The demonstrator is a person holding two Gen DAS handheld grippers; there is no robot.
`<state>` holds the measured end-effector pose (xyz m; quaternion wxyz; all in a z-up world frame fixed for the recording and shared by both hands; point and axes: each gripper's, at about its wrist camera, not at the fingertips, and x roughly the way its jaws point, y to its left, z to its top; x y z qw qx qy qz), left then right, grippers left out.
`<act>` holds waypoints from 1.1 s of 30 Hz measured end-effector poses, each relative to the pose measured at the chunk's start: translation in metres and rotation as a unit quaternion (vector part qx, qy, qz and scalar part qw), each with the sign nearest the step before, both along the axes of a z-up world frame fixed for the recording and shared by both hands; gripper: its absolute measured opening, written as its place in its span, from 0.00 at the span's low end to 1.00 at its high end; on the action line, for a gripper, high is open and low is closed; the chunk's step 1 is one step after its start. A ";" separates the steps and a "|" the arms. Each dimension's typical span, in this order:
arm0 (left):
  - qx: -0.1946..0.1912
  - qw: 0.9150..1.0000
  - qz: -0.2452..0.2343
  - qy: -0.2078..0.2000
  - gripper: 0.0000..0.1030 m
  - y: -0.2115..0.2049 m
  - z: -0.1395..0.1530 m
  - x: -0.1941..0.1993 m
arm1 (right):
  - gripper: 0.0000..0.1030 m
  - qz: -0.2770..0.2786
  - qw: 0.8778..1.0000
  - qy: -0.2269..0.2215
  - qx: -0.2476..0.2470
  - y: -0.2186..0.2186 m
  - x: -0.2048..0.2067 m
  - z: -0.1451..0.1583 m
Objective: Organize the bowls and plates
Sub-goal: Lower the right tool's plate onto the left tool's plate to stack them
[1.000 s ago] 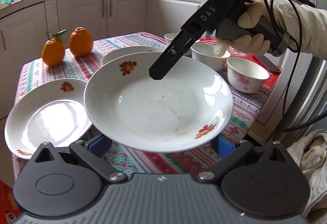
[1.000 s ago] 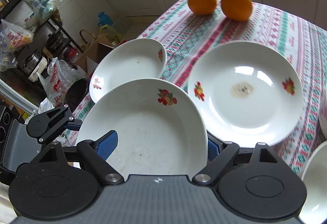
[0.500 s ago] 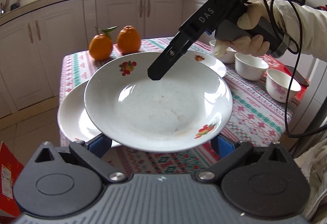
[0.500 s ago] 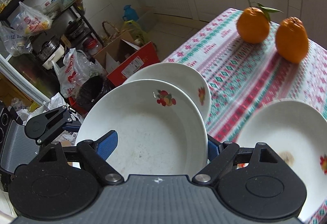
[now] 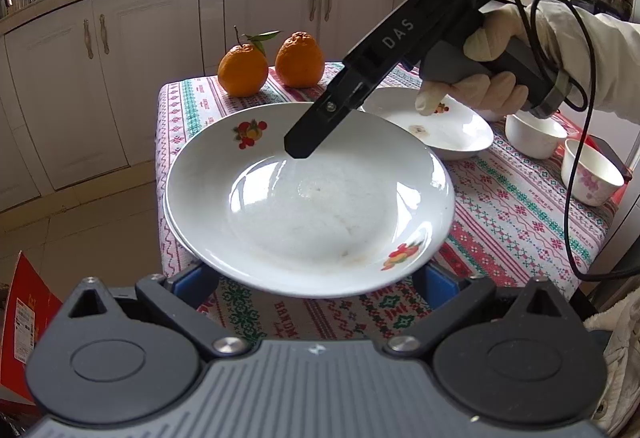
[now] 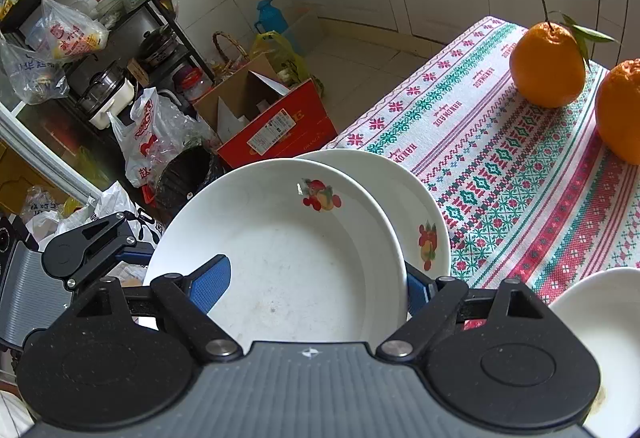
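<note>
A white deep plate [image 5: 312,198] with fruit decals hangs in the air, carried by both grippers. My left gripper [image 5: 314,278] holds it from the near side, its blue fingertips tucked under the rim and hidden. My right gripper [image 6: 314,286] straddles the opposite rim, one blue pad [image 6: 210,280] inside the plate and the other behind its wall. In the left wrist view the right gripper's black finger [image 5: 304,142] lies over the far rim. Directly below sits a second matching plate [image 6: 420,206] on the table's corner, nearly covered. A third plate [image 5: 448,130] lies further right.
Two oranges [image 5: 242,70] [image 5: 299,60] stand at the back of the patterned tablecloth [image 5: 512,210]. Two white bowls [image 5: 534,136] [image 5: 592,178] sit at the right. A gloved hand [image 5: 492,86] holds the right gripper. A red box [image 6: 276,130] and bags lie on the floor beyond the table's corner.
Both grippers have carried the held plate sideways along the table, from beside the corner plate to right above it. The third plate and bowls now lie further off.
</note>
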<state>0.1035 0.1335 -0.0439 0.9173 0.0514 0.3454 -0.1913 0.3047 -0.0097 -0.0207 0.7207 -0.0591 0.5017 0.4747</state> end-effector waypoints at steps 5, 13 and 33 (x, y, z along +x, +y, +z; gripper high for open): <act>-0.004 1.000 -0.001 0.001 0.99 0.003 0.001 0.007 | 0.88 -0.004 1.000 0.006 -0.005 0.001 0.006 -0.006; -0.001 1.000 -0.003 0.007 0.99 0.008 -0.001 0.015 | 0.88 -0.011 1.000 0.009 -0.010 0.000 0.011 -0.011; 0.000 1.000 0.005 0.011 0.98 0.013 -0.007 0.020 | 0.88 -0.023 1.000 0.014 -0.009 -0.012 0.005 -0.009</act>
